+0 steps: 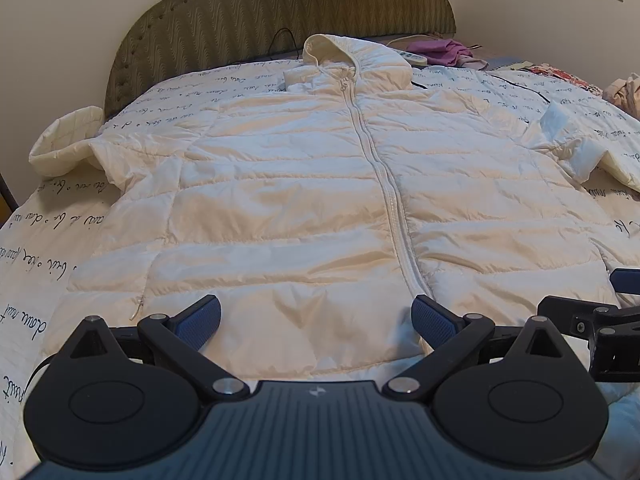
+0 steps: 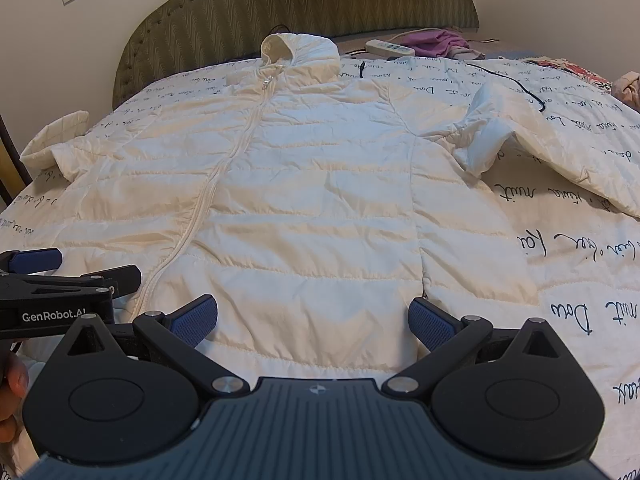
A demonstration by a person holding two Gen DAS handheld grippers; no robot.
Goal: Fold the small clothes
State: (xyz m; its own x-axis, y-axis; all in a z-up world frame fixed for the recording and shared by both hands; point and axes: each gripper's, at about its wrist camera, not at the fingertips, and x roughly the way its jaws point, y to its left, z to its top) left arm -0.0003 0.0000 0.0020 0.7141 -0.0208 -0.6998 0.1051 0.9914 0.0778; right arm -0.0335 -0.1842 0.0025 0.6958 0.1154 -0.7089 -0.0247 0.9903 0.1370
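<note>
A white quilted hooded jacket [image 1: 304, 184] [image 2: 320, 184] lies flat and zipped on the bed, hood toward the headboard, both sleeves bent outward. My left gripper [image 1: 316, 318] hovers open over the jacket's bottom hem, left of the zipper [image 1: 394, 208]. My right gripper [image 2: 312, 320] is open too, over the hem on the jacket's right half. Nothing sits between either pair of blue pads. The right gripper's fingers [image 1: 624, 280] show at the right edge of the left wrist view, and the left gripper's fingers [image 2: 36, 260] show at the left edge of the right wrist view.
The bedspread [image 2: 568, 248] is white with black script. A padded green headboard [image 1: 280, 12] stands behind. A white power strip [image 2: 390, 48], a black cable [image 2: 516, 80] and purple cloth [image 2: 436, 40] lie near the pillows. A hand [image 2: 10, 384] shows at lower left.
</note>
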